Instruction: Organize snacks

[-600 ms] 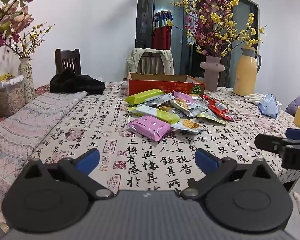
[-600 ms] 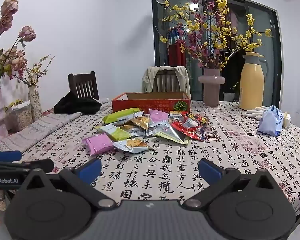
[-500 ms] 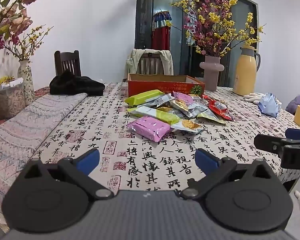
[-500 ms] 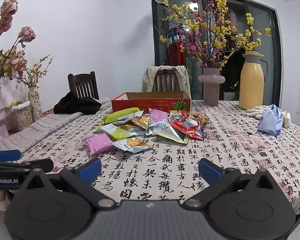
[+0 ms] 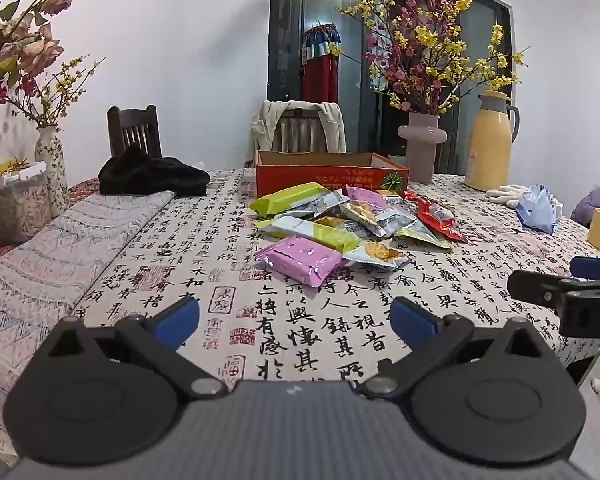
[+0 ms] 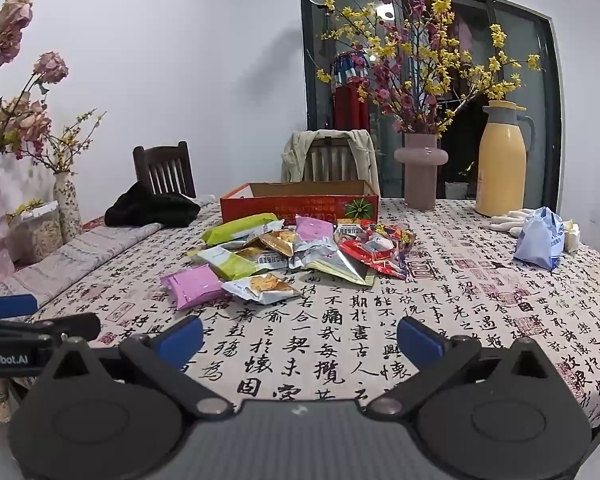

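Note:
A pile of snack packets (image 5: 348, 220) lies mid-table in front of an open red cardboard box (image 5: 328, 174). Nearest me is a pink packet (image 5: 302, 260), with green (image 5: 288, 198), silver and red packets (image 5: 436, 216) behind. The right wrist view shows the same pile (image 6: 296, 252), pink packet (image 6: 194, 286) and box (image 6: 300, 202). My left gripper (image 5: 294, 320) is open and empty, over the table's near edge, short of the pile. My right gripper (image 6: 300, 338) is open and empty, also short of the pile. Each gripper shows at the edge of the other's view.
The table has a calligraphy-print cloth (image 5: 332, 320). A vase of flowers (image 5: 422, 152), a yellow thermos (image 5: 490, 144), white gloves and a blue bag (image 5: 536, 208) stand at the back right. A black garment (image 5: 152, 174), folded cloth and vases are at the left. Chairs stand behind.
Both grippers have stayed nearly still, with a very slight drift of view. Nothing on the table has moved.

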{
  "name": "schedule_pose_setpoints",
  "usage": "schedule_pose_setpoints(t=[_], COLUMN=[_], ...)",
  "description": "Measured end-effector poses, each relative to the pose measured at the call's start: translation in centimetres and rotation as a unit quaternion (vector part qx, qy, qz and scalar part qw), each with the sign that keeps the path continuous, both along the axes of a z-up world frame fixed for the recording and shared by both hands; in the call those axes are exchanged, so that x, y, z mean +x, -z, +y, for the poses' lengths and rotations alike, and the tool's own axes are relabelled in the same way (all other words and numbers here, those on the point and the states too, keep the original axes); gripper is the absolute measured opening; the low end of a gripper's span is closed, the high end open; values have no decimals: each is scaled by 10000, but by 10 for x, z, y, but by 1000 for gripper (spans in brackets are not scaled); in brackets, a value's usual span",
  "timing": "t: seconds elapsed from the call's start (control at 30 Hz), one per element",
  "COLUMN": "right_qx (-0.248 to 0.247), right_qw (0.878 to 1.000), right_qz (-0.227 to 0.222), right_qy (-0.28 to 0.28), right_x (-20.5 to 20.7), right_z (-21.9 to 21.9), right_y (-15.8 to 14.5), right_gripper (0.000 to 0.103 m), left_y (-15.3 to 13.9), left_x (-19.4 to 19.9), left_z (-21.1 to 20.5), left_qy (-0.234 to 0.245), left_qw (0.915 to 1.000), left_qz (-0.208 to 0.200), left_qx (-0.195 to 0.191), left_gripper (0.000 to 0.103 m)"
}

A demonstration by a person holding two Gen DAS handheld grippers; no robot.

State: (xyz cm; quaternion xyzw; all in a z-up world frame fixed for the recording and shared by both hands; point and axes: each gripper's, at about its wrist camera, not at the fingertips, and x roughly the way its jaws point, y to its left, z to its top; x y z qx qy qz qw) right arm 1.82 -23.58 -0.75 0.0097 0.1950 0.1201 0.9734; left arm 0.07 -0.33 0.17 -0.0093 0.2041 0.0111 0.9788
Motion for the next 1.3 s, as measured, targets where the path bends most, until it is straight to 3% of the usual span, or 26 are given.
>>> schedule_pose_setpoints(t=[1.3], right_qx=[10], right_qw=[10000], right_qz=[-34], right_qy=[27], right_x=[-3], right_z=[3], right_y=[5], right_gripper=[103], left_y=[-4], left_x=[2], left_z=[11], left_qy=[-111], left_qw=[9999], left_qz=[-1], left_qx=[-111], left_gripper=[103])
